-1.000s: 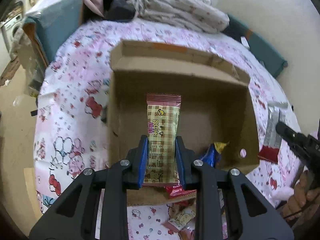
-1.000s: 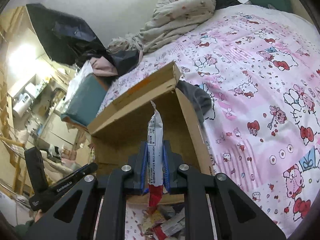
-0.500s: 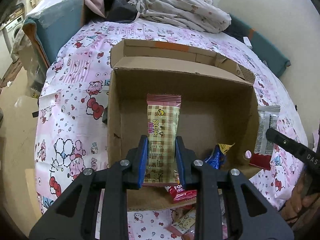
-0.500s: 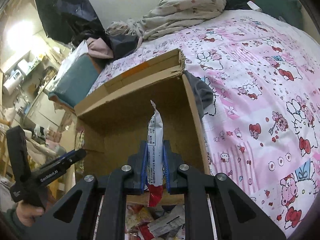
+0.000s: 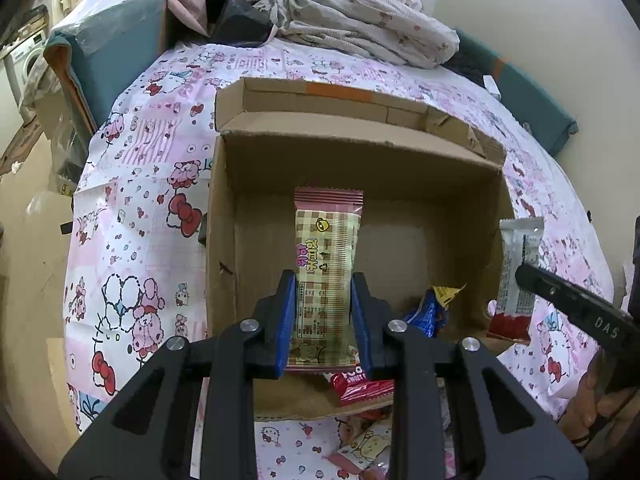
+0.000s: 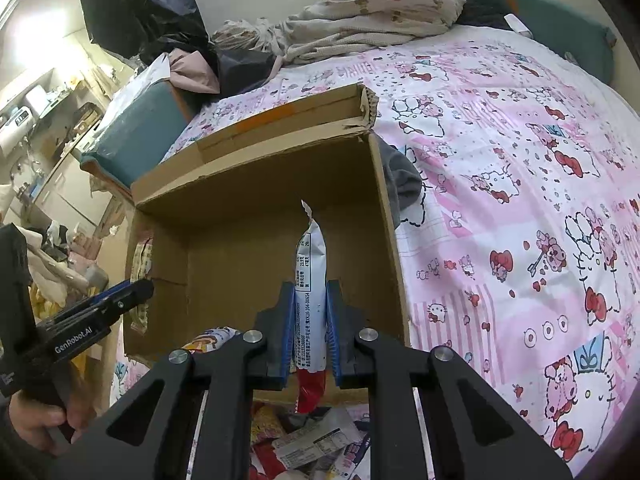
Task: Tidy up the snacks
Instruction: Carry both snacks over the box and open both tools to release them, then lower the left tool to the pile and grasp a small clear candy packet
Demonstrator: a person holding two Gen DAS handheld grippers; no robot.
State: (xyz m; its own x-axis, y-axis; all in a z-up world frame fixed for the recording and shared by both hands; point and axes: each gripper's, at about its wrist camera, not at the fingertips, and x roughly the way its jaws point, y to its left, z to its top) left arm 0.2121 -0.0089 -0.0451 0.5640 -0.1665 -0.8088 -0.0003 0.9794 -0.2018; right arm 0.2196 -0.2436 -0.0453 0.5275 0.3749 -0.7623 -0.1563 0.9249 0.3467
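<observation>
My left gripper (image 5: 323, 292) is shut on a checked yellow and pink snack bar (image 5: 327, 252) and holds it over the open cardboard box (image 5: 224, 240). My right gripper (image 6: 311, 300) is shut on a white and red snack packet (image 6: 311, 272), held edge-on above the same box (image 6: 384, 216). That packet also shows in the left wrist view (image 5: 516, 276) at the box's right wall. A blue wrapper (image 5: 428, 312) and a red packet (image 5: 360, 384) lie in the box's near part.
The box stands on a pink cartoon-print bedsheet (image 6: 520, 200). Several loose snack packets (image 6: 316, 444) lie on the sheet at the box's near side. Crumpled bedding (image 5: 360, 28) and a teal-covered carton (image 5: 116, 44) lie beyond the box.
Both grippers have moved forward and lower over the box with their snacks still held. The right gripper's packet has come closer to the box's right wall.
</observation>
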